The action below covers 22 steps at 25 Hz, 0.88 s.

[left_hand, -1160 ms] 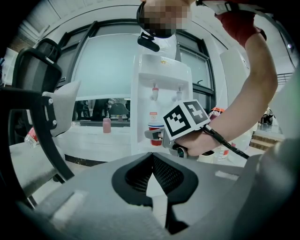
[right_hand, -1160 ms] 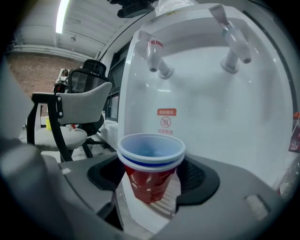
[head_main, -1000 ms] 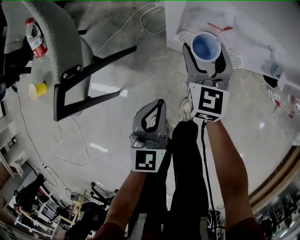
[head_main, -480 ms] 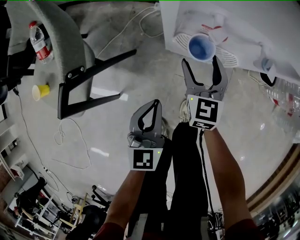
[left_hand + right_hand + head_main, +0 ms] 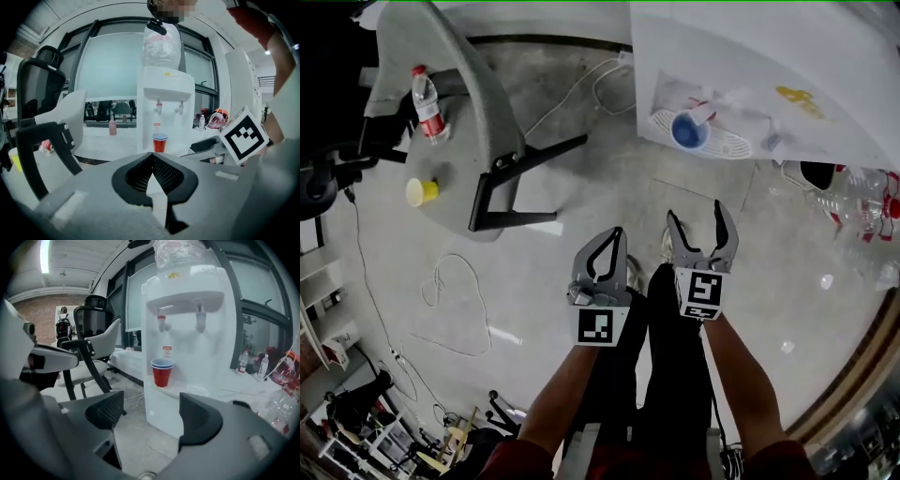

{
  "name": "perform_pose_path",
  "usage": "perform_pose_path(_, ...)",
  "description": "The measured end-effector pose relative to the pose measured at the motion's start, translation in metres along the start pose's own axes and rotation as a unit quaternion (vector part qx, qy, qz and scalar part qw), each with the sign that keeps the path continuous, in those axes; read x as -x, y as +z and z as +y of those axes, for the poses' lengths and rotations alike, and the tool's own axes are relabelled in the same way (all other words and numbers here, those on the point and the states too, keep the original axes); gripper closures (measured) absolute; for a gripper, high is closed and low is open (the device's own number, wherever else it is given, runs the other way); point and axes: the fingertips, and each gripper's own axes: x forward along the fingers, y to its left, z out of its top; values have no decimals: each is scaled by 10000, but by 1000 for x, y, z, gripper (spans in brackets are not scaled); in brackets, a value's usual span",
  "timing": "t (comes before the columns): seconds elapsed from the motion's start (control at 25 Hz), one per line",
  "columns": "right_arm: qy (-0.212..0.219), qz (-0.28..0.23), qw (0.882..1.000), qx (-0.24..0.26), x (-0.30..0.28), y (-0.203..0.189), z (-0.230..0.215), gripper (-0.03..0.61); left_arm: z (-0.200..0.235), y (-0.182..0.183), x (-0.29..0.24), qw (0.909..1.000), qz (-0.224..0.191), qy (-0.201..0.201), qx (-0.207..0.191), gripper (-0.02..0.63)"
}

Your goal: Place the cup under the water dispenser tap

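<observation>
A red cup [image 5: 162, 372] with a blue inside [image 5: 689, 131] stands upright on the drip tray [image 5: 727, 142] of the white water dispenser [image 5: 187, 333], under its left, red-tipped tap [image 5: 161, 323]. My right gripper [image 5: 697, 212] is open and empty, well back from the dispenser over the floor, and its jaws point at the cup. My left gripper [image 5: 616, 232] hangs beside it, shut with nothing in it. From the left gripper view the cup [image 5: 160, 142] is small and far beyond the shut jaws.
A grey office chair [image 5: 459, 103] stands to the left, with a water bottle [image 5: 427, 101] and a yellow cup [image 5: 420, 192] on it. Cables [image 5: 450, 291] lie on the floor. Plastic bottles [image 5: 862, 202] sit to the right of the dispenser.
My right gripper opened, let go of the cup and drew back from the dispenser. The cup stayed on the drip tray. The left gripper stayed shut.
</observation>
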Motion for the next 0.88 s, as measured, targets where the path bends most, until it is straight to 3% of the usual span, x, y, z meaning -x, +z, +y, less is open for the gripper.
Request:
perform_pose_path(0.28,-55,-46,9999,-87,95,51,2,224,-15,81,47,9994,-298,-168,69,615)
perform_pose_path(0.56,-327,-623,9974,-150,159,152,-7,232,-27,157,93,9986,-328,-394,-92,615)
perform_pose_path(0.88,-745,-1635,9835,200,235,289,-18,253,-16,284,142,9927,-1194,-171,-102,614)
